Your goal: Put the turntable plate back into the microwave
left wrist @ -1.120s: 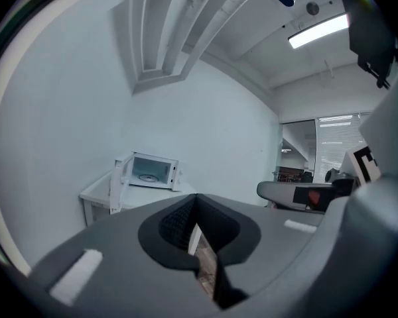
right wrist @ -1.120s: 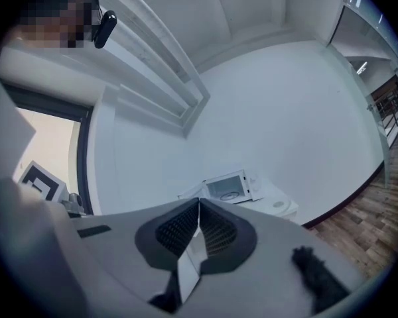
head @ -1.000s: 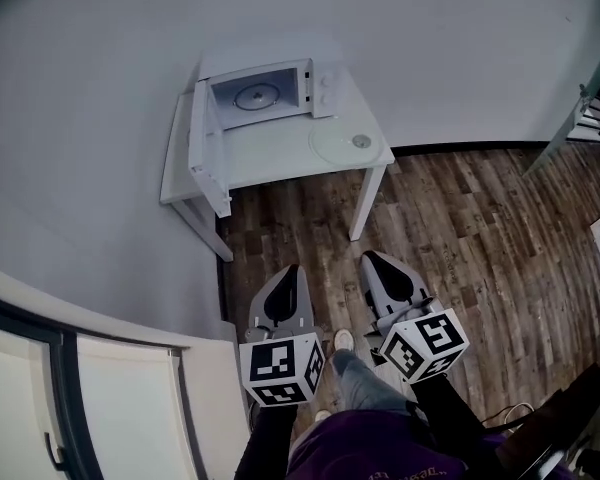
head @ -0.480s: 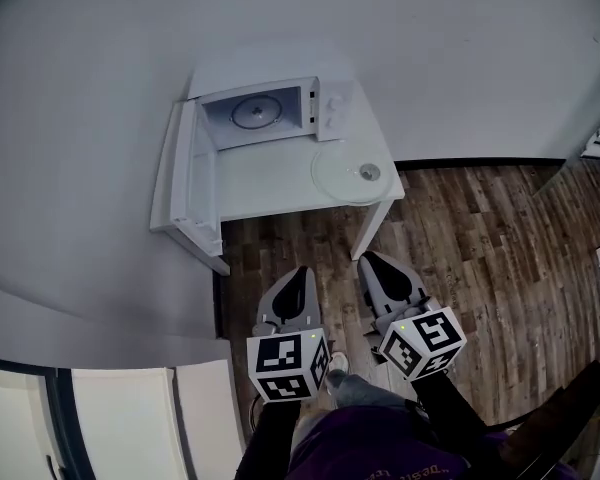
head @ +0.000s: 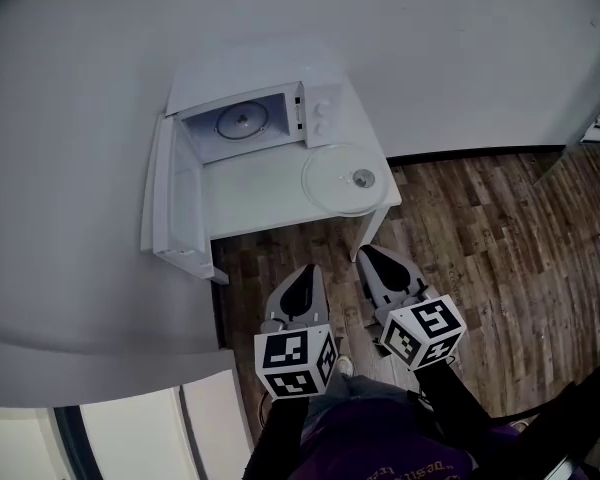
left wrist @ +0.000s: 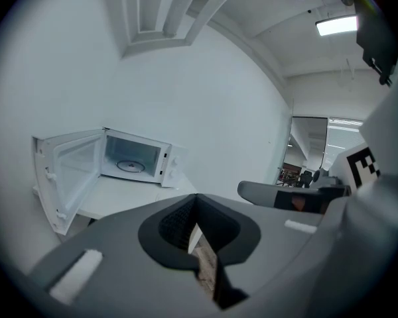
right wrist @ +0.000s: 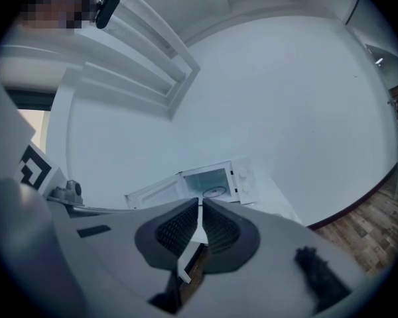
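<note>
Well beyond the right gripper (head: 373, 257) lies the plate (head: 330, 181).

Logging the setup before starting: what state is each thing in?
Microwave door: wide open.
Microwave: no plate inside, roller ring bare.
Turntable plate: flat on the table, outside the microwave.
Left tool: shut, empty.
Right tool: shut, empty.

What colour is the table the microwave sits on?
The table is white; head view shows it best.
</note>
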